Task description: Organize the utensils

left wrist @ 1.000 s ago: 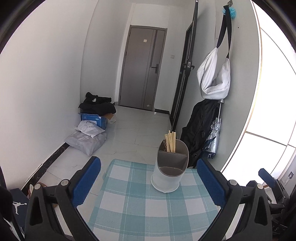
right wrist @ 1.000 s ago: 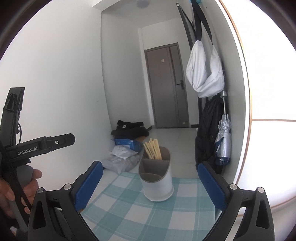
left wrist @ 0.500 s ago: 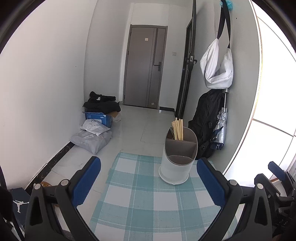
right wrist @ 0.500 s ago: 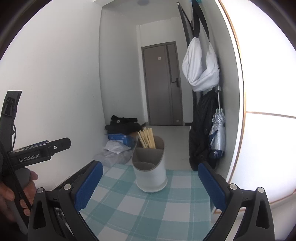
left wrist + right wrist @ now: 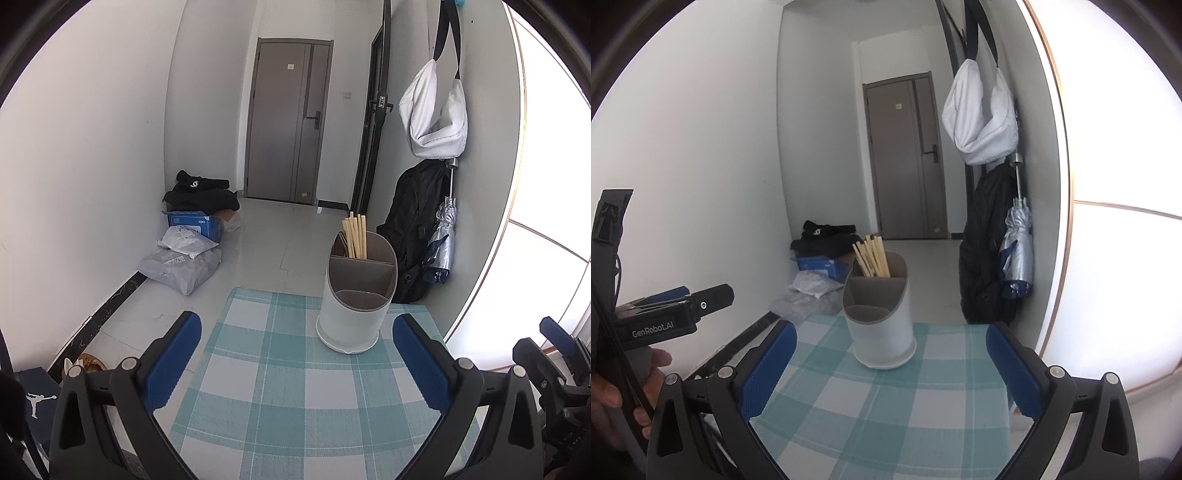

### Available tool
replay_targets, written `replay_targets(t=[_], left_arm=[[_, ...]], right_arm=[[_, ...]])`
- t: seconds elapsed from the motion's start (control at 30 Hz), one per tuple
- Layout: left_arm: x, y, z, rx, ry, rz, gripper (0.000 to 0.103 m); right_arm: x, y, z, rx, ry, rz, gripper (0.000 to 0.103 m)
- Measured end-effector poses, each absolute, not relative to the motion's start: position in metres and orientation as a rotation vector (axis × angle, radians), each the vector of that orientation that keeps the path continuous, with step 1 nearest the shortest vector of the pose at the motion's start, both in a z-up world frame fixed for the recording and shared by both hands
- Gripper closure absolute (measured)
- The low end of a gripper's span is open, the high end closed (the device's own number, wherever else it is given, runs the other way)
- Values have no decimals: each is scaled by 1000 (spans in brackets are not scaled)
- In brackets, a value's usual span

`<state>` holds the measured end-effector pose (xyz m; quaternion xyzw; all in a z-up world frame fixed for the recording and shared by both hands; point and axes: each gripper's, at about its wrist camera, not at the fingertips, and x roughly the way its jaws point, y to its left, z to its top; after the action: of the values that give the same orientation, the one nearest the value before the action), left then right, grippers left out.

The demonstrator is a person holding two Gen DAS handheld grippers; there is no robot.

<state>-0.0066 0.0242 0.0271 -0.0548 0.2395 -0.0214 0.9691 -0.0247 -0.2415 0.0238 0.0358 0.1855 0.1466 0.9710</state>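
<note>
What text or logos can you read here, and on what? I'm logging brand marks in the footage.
"GenRobot.AI": on the left gripper body, seen from the right wrist view.
Jumpman logo, no words: on the dark box.
White logo on the black clothing: too small to read.
Print on the blue box and the label on the grey parcel: blurred.
Small sign on the door: unreadable.

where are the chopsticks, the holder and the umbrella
chopsticks (image 5: 356,236), left wrist view, on the middle of the bundle above the rim
holder (image 5: 347,321), left wrist view, on its white front wall
umbrella (image 5: 1017,254), right wrist view, on its folded silver canopy
</note>
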Motion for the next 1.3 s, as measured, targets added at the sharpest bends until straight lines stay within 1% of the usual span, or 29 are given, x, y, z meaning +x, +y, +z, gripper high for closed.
replay_targets(t=[0.5,1.3], left_arm=[[-8,27,24,-125,482,0,1],[-9,32,23,-161,506,-15,1]], right_arm=[[-23,-243,20,89,401,287,0],[-29,-236,20,43,384,287,0]])
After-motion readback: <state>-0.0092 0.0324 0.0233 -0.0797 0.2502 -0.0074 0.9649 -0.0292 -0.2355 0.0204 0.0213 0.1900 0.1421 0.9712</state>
